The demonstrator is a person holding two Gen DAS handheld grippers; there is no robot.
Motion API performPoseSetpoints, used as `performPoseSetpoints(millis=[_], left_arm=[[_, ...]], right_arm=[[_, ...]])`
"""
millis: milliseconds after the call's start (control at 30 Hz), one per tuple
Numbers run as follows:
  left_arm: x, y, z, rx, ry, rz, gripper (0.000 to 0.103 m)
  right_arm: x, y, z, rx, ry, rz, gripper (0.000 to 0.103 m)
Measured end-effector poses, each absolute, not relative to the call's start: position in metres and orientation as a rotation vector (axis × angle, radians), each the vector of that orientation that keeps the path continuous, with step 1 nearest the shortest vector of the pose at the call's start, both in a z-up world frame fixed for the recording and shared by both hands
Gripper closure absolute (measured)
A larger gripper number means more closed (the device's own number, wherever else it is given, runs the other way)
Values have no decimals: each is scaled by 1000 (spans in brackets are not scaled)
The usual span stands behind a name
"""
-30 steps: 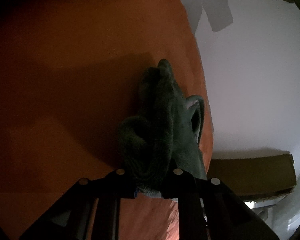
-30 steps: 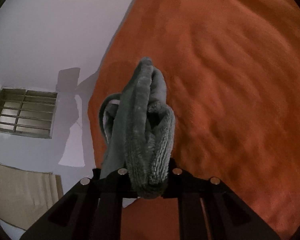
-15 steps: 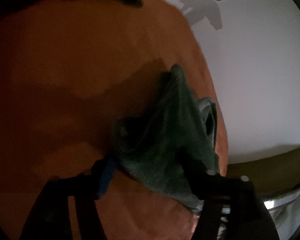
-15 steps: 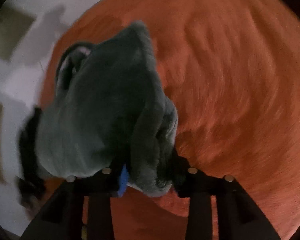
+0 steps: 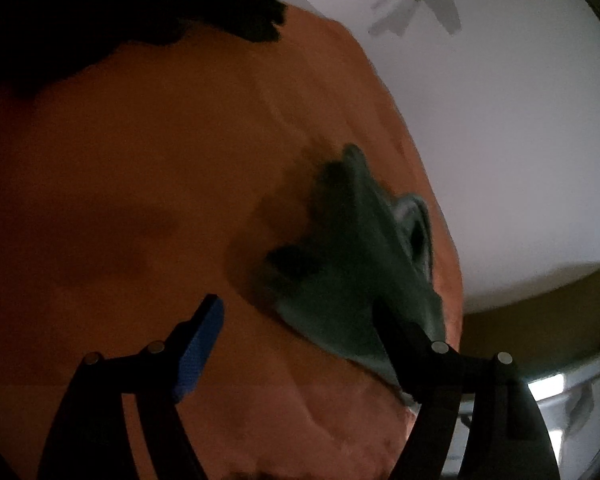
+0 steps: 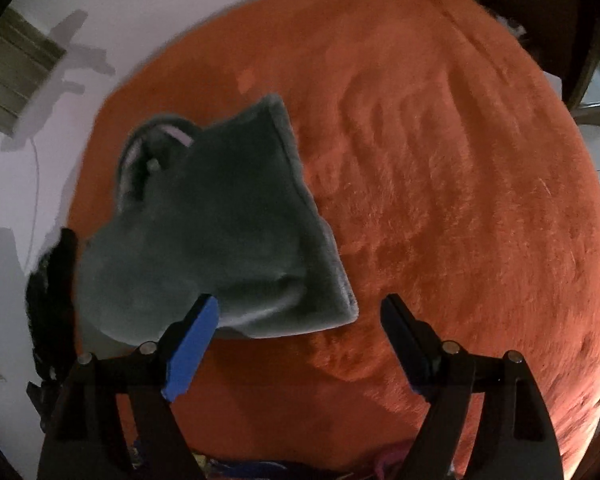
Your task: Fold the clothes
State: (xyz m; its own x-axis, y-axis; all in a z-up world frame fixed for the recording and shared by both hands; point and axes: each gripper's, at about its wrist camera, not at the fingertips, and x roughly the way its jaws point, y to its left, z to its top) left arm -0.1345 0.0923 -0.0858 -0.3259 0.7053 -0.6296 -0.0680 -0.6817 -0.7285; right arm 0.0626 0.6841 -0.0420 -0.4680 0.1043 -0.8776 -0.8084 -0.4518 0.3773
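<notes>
While the folded grey garment (image 6: 220,232) is lying left of centre on the orange blanket (image 6: 440,200), the left gripper (image 5: 300,320) and right gripper (image 6: 300,316) are opening their fingers, gripping nothing, evidently releasing it.

The garment (image 6: 220,232) is grey cloth with a short, soft, matt fleece pile and a paler lining at its opening. It lies on an orange blanket (image 6: 440,200), a furry, matt plush rippled with ridges. The right tool (image 6: 296,316) has matt black plastic fingers (image 6: 404,332), small shiny metal pins and a rough-textured blue pad (image 6: 192,348). The wall (image 5: 520,140) is smooth, matt white.
</notes>
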Motion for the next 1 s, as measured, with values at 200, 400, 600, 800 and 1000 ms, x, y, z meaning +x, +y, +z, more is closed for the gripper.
performPoseSetpoints(millis=[200, 400, 600, 800, 1000], left_arm=[[-130, 121, -77, -1391, -742, 1970, 25], [-123, 134, -69, -1379, -717, 1914, 25], [-120, 145, -76, -1390, -728, 1866, 25], [-111, 151, -75, -1391, -723, 1835, 25], [-103, 160, -76, -1403, -702, 1807, 25]], right_arm=[[54, 669, -31, -1033, 1155, 1988, 20], [24, 656, -29, -1064, 1141, 2015, 20], [9, 639, -26, -1083, 1131, 2051, 20], [2, 626, -20, -1090, 1083, 2076, 20], [1, 622, -19, -1094, 1045, 2087, 20]])
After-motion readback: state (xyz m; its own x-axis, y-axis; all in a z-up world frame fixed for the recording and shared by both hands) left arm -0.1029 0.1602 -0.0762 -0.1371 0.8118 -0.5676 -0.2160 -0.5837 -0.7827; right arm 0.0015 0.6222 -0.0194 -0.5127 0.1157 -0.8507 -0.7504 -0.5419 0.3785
